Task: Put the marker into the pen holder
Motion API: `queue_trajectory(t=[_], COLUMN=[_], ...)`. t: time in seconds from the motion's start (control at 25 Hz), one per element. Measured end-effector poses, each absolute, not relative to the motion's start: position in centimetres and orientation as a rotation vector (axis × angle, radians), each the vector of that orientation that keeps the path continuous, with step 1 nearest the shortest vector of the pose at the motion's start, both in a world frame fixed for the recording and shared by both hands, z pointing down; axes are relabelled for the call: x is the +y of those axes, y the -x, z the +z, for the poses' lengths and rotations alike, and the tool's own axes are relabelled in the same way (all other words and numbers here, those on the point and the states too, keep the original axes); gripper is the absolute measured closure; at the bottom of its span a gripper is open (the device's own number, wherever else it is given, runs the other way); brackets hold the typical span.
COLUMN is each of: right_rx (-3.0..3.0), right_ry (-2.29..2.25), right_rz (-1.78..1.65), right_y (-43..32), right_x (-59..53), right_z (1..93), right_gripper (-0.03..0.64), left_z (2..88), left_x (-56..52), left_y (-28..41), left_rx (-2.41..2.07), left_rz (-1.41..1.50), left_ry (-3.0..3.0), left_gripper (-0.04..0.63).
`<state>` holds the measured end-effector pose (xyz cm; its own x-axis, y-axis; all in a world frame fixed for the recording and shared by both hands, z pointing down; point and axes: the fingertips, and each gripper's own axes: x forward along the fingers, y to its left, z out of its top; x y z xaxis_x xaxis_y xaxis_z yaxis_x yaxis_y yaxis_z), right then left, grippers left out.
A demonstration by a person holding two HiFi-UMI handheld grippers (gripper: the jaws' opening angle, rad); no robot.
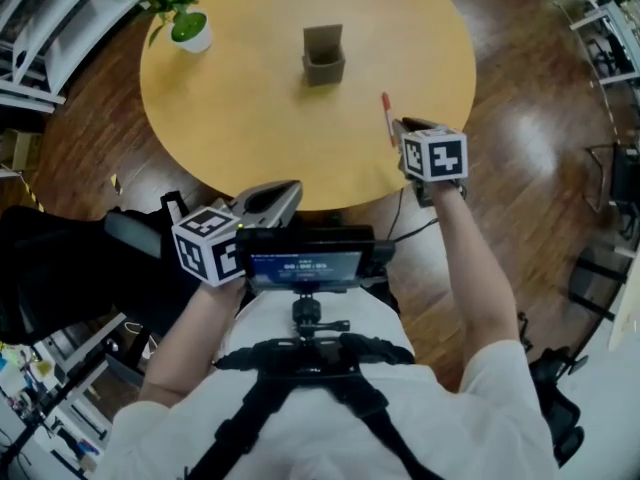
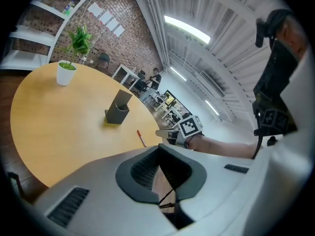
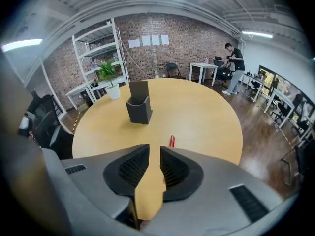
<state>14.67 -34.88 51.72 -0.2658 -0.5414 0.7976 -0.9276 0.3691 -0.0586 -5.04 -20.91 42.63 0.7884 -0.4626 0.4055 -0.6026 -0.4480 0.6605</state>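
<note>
Round wooden table (image 1: 250, 118) with potted plant (image 1: 188, 28), grey pen holder (image 1: 324, 56) and red marker (image 1: 387, 118).

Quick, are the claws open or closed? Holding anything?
Left claw: closed, holding nothing.
Right claw: open, holding nothing.

right gripper (image 3: 154, 154): jaws apart | marker (image 3: 172, 140): just beyond right jaw
</note>
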Motion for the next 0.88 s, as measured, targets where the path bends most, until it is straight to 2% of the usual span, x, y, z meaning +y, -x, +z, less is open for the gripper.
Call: queue_trajectory(t=[0.52,0.88], right_rx=[-1.703,-1.529], right_ry=[-0.912,-0.840], right_rz=[0.793,0.800], right_y=[-13.7,-14.4], right_x=[-46.7,-46.9], right_z=[61.7,64.7], right_gripper=[0.537,0.537], left_z=[44.1,44.3], left_x=[-22.5,-22.6], left_y=[6.6,6.4], left_rx=[-0.971,-1.011], left_rz=[0.208,0.196], left_ry=[-1.981,-1.951], left_gripper=[0.601,0.600])
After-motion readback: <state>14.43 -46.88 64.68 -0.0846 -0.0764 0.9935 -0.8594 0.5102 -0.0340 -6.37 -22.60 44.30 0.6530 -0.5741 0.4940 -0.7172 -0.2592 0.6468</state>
